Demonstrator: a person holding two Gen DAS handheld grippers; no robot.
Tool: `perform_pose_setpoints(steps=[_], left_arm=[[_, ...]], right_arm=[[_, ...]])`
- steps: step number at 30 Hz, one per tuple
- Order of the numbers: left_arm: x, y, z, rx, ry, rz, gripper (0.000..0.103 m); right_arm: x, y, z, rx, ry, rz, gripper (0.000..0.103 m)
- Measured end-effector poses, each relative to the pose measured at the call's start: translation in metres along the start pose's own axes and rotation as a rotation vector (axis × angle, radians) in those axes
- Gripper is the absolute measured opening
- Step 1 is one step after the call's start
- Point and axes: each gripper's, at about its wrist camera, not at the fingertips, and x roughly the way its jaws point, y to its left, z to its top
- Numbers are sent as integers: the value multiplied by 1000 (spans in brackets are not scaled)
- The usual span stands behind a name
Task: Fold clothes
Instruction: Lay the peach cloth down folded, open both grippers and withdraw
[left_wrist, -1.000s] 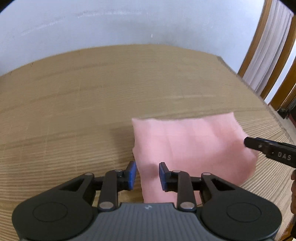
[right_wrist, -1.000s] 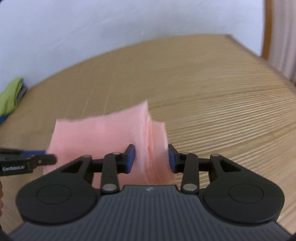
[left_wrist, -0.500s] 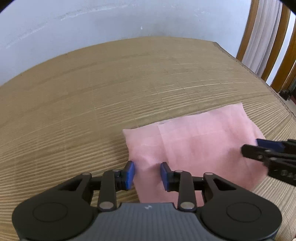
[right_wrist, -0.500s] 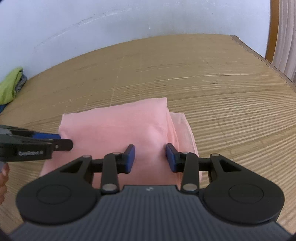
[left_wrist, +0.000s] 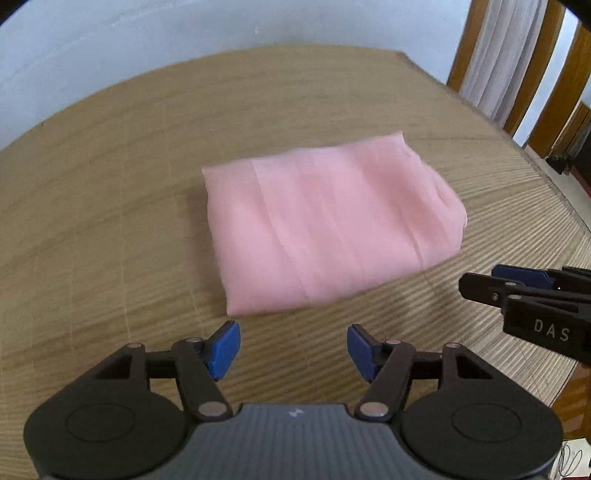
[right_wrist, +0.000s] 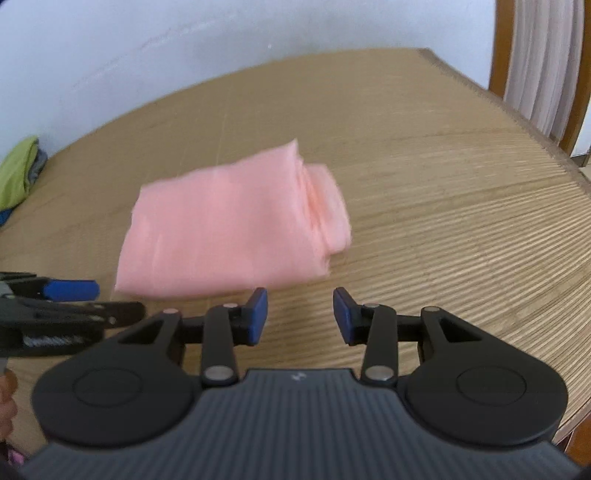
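Surface: Woven bamboo mat (left_wrist: 110, 206) covered the worktop, with a pale wall behind and wooden window frames with a curtain (right_wrist: 535, 66) past the far right corner.
Task's thing: pink cloth (left_wrist: 325, 221) lay folded into a thick rectangle near the middle of the mat, well in from every edge; its right-hand end showed stacked, loose layers (right_wrist: 325, 206).
Left gripper: left gripper (left_wrist: 293, 345) hung just short of the cloth's near edge; its jaws had just been opening and stood spread wide, nothing between them.
Right gripper: right gripper (right_wrist: 300, 314) hovered by the near right corner of the cloth, jaws parted about halfway, holding nothing, pads clear of the fabric.
Other cloth: green garment (right_wrist: 18, 173) sat bunched at the far left edge of the mat, well apart from the pink one.
Risk, unfolding: the thin, slippery-looking fabric would probably spring open at the layered right end if left unpressed.
Risk, snag: either gripper passing low over the near edge could catch the top layer and drag the fold askew.
Risk, partial grasp: a pinch at the right end might take only some layers, so lifting would spill the rest.
Risk, collision: both grippers were near each other and could knock together.
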Motion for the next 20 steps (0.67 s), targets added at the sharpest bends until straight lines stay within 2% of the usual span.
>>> perform_pose_setpoints(steps=[4, 10, 17, 20], left_arm=[[5, -2, 4, -15, 8, 11, 69], [10, -3, 7, -30, 24, 22, 70], [3, -1, 7, -49, -24, 42, 71], [4, -2, 8, -47, -14, 51, 71]], right_arm=[[4, 5, 3, -39, 4, 10, 42], [9, 0, 4, -11, 30, 21, 42], [12, 5, 5, -46, 44, 44, 42], [13, 4, 6, -42, 44, 50, 42]])
